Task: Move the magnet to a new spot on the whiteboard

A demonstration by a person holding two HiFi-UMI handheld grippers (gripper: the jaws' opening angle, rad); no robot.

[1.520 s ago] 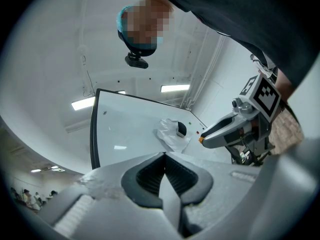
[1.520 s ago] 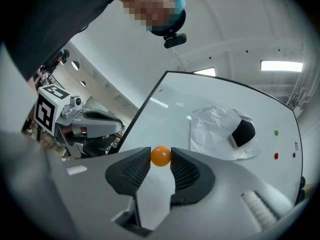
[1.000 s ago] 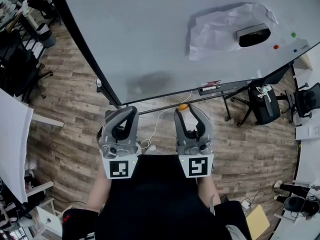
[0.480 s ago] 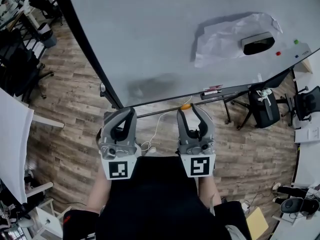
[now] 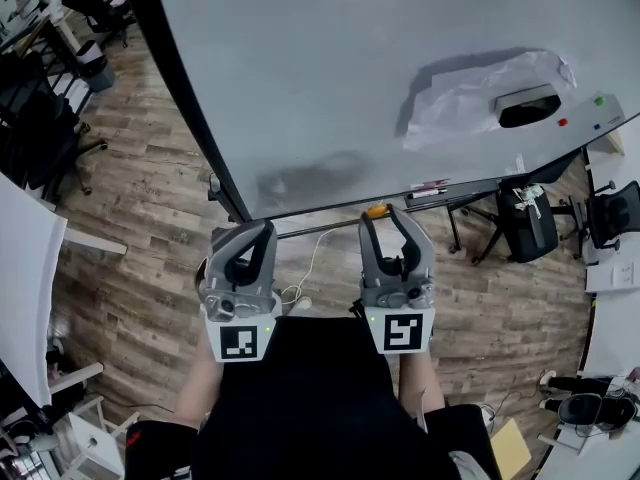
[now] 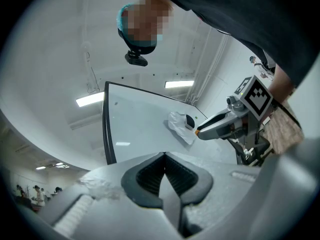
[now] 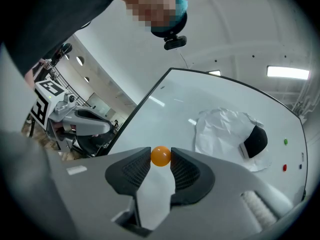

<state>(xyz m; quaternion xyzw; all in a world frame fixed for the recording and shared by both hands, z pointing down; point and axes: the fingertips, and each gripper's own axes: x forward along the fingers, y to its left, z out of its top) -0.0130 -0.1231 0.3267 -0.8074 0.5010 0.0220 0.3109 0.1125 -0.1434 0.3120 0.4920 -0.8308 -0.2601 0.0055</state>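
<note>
Person in a dark top stands at a big whiteboard, holding tongs in each hand at waist level, both pointing toward the board. R tongs are clamped on a small orange ball magnet; in the right gripper view the magnet sits pinched btwn the two ribbed tips of the R tongs, w/ the board behind it. From above, the magnet shows just under the board's bottom edge, near the pen tray; can't tell if it touches anything but the tips. L tongs are together, tips meeting, nothing btwn them; the left gripper view shows the L tongs closed the same way. On the board's right part: a crumpled white sheet of paper w/ a black eraser on its right side, then a green dot and a red dot further right. Wood-plank floor below; a black office chair stands under the board's right end.
</note>
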